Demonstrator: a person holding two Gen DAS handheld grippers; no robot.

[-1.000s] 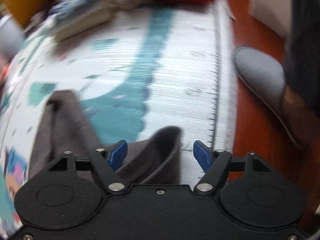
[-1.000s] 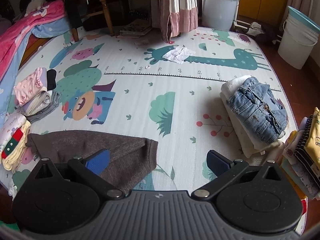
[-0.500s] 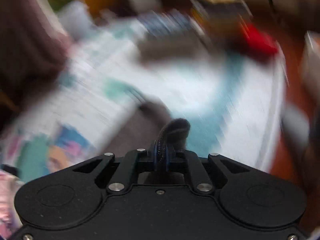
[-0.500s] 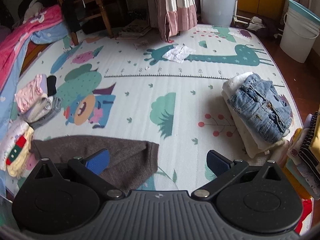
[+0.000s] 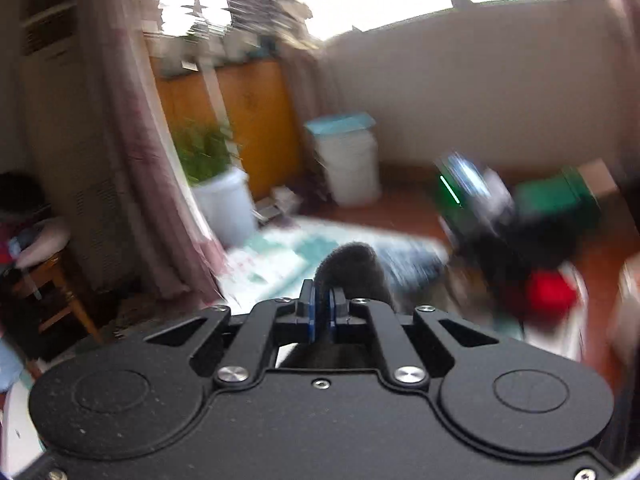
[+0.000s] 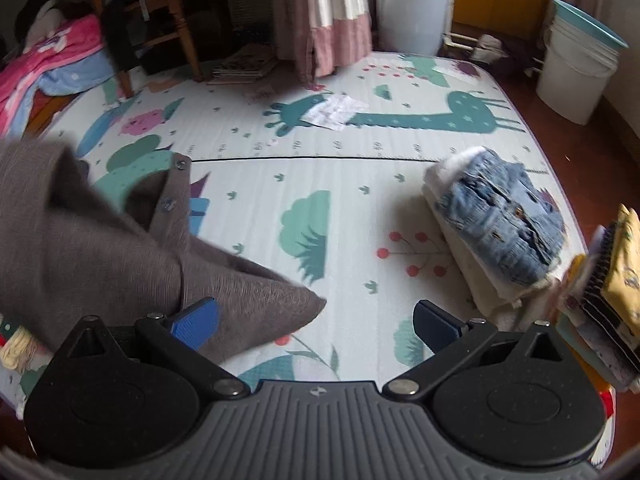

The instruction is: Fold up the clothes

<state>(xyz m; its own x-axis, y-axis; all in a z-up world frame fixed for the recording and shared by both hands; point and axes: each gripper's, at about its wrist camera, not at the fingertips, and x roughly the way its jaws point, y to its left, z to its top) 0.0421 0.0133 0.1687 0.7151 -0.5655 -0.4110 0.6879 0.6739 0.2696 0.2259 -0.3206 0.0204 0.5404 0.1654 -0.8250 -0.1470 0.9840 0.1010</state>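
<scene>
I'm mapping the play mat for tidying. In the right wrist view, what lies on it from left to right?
Brown knit garment → white crumpled paper on the giraffe print → folded pile topped with a blue denim jacket → stack with a yellow cloth on top.

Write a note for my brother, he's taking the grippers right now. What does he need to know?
Left gripper: shut on a fold of the brown top, holding it up off the mat.
Right gripper: open, holding nothing, low over the mat beside the top's hanging corner.
Brown top: partly lifted, lower corner at or near the mat; not folded.
Done: folded piles on the mat's right side, one with a denim jacket on top, another by the edge.
Left: take a second spot on the top with the right gripper, spread it flat, fold it, add it to a pile.
</scene>
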